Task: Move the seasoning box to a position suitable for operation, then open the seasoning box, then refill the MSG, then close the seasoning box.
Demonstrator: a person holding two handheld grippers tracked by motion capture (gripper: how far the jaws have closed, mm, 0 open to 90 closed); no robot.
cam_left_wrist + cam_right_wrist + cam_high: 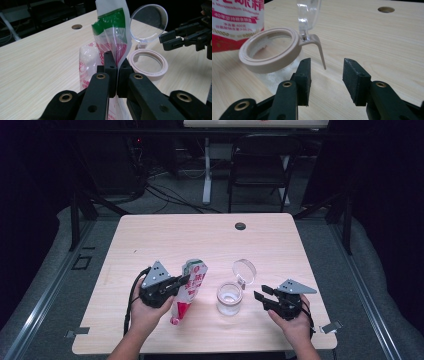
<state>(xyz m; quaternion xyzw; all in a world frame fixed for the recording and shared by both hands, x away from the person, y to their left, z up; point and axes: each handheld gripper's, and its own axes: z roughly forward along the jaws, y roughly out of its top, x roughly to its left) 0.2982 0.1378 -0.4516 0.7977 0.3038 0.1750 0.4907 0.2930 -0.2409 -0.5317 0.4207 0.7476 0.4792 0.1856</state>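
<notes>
High view: bag [189, 287] and open jar [230, 299] near the worktop's [165, 235] front edge.

Left gripper view: left gripper [116, 72] jaws clamped on bag [112, 37]; tip its mouth squarely over jar rim [150, 63].

Right gripper view: right gripper [325, 75] jaws parted, empty, beside lid tab [319, 48]; best to steady the jar.

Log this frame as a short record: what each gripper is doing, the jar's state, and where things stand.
left gripper: shut on the bag, gripping its clear edge
bag: held tilted, left of the jar
right gripper: open, holding nothing, just right of the jar
jar: upright on the table, lid hinged open
jar contents: some white material at the bottom
</notes>
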